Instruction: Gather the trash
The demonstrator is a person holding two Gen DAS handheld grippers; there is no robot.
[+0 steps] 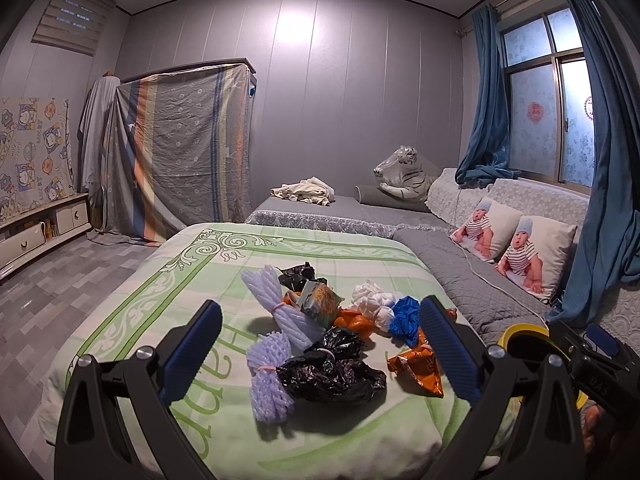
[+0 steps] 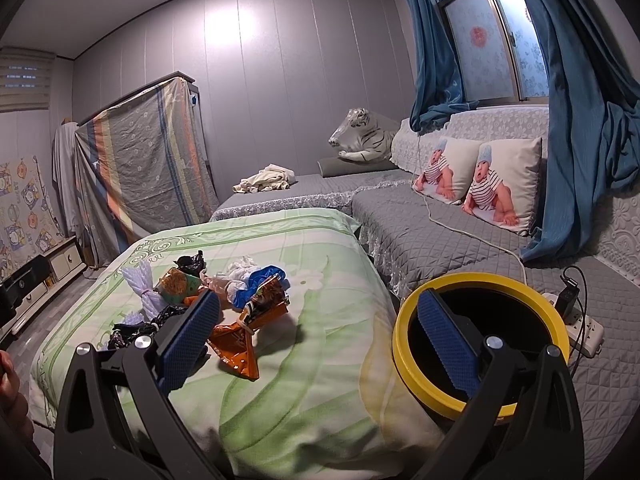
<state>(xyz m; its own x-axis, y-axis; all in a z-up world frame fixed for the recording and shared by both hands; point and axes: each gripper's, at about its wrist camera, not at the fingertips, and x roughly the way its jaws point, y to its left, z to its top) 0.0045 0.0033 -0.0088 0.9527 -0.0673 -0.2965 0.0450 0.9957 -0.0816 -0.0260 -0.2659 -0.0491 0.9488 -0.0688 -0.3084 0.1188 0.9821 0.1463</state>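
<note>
Left wrist view, left gripper (image 1: pixel 320 344) spread wide and empty, crumpled black plastic bag (image 1: pixel 332 372) between its fingers amid heaped trash on green quilt (image 1: pixel 132 320), right wrist view, right gripper (image 2: pixel 320 340) wide, empty, orange foil wrapper (image 2: pixel 236 340) ahead, yellow-rimmed black bin (image 2: pixel 404 344) behind its right finger, contents unseen.

Trash pile (image 1: pixel 332 332): lay on the quilt (image 1: pixel 132 320) — mid-bed.
Bin (image 2: pixel 480 344): stood right of the pile, beside the quilt's edge.
Cushions (image 2: pixel 480 178): sat behind the bin — under the window (image 2: pixel 492 32).
</note>
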